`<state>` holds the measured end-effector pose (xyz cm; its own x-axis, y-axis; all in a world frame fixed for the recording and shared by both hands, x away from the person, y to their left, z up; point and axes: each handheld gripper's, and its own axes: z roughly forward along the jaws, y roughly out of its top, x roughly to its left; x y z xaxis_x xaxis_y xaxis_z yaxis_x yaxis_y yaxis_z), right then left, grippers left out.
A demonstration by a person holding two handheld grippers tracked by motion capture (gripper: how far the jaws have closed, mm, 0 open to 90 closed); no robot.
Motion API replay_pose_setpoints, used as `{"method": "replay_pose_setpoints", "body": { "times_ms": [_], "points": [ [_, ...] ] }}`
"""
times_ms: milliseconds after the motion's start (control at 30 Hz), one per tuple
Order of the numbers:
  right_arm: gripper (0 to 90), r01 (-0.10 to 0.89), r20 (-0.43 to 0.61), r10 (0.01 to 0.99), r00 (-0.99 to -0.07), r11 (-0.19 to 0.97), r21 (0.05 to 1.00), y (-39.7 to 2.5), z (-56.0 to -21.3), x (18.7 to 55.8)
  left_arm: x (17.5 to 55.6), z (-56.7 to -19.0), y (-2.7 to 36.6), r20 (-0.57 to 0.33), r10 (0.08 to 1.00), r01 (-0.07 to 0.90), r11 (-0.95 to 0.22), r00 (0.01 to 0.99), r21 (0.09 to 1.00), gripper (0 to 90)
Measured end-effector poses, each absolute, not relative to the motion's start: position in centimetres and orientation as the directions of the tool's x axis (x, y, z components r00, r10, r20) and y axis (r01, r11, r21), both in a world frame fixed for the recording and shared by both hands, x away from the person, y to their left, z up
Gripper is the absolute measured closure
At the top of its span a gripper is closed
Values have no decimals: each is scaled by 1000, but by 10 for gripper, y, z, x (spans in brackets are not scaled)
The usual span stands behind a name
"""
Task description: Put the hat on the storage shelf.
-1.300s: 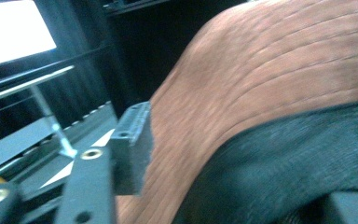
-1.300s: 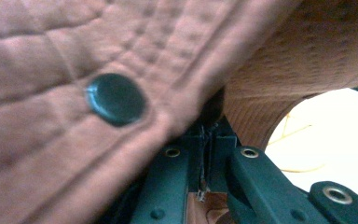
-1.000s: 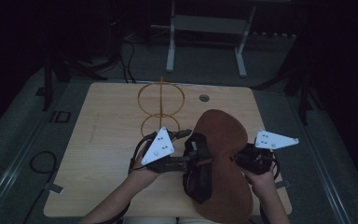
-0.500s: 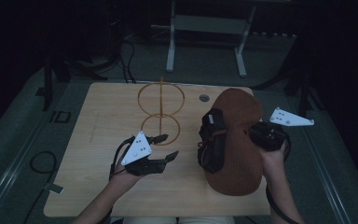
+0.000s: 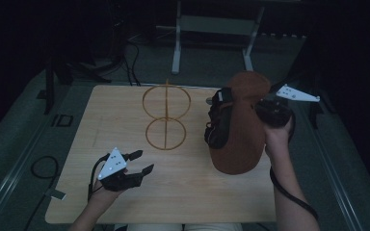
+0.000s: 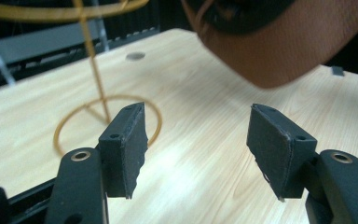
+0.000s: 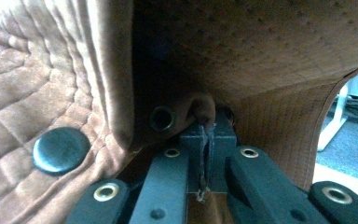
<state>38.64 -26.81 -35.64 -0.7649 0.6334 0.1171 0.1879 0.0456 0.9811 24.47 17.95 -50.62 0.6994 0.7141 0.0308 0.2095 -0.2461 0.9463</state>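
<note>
Since half a second ago the right gripper (image 5: 270,114) has carried the brown hat (image 5: 238,127) further up and toward the far right edge of the worktop (image 5: 188,192), while the left gripper (image 5: 137,162) has drawn back toward the near left corner, well apart from the hat.

There is one hat, brown and quilted-looking, with a dark band or lining (image 5: 220,120) showing on its left side in the high view. It hangs in the air over the right part of the worktop, its lower end near the surface; whether it touches the wood cannot be told from the dim high view. In the right gripper view the jaws are pressed together on a fold of the hat's fabric (image 7: 205,112), beside one metal eyelet (image 7: 162,118) and one dark round snap button (image 7: 60,150).

The left gripper sits low over the worktop with its jaws wide apart and nothing between them; its two black pads (image 6: 123,147) show in the left gripper view.

One golden wire stand (image 5: 165,115) rests on the worktop's far middle: two rings joined by one upright rod. It is empty, just left of the hat.
</note>
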Motion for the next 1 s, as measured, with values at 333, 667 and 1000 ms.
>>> {"method": "replay_pose_setpoints", "body": {
  "times_ms": [333,667,1000],
  "points": [
    [876,174,99,674,-732,44,984,-251,-333,422,234,-544,200,14,770,296,-262,637,919,174],
    [875,213,132,690,-712,32,976,-219,-337,459,226,-555,210,-22,795,319,-218,607,922,108],
    [873,220,103,645,-757,103,970,-148,-318,477,225,-556,215,-34,796,315,-200,605,928,116]
  ]
}}
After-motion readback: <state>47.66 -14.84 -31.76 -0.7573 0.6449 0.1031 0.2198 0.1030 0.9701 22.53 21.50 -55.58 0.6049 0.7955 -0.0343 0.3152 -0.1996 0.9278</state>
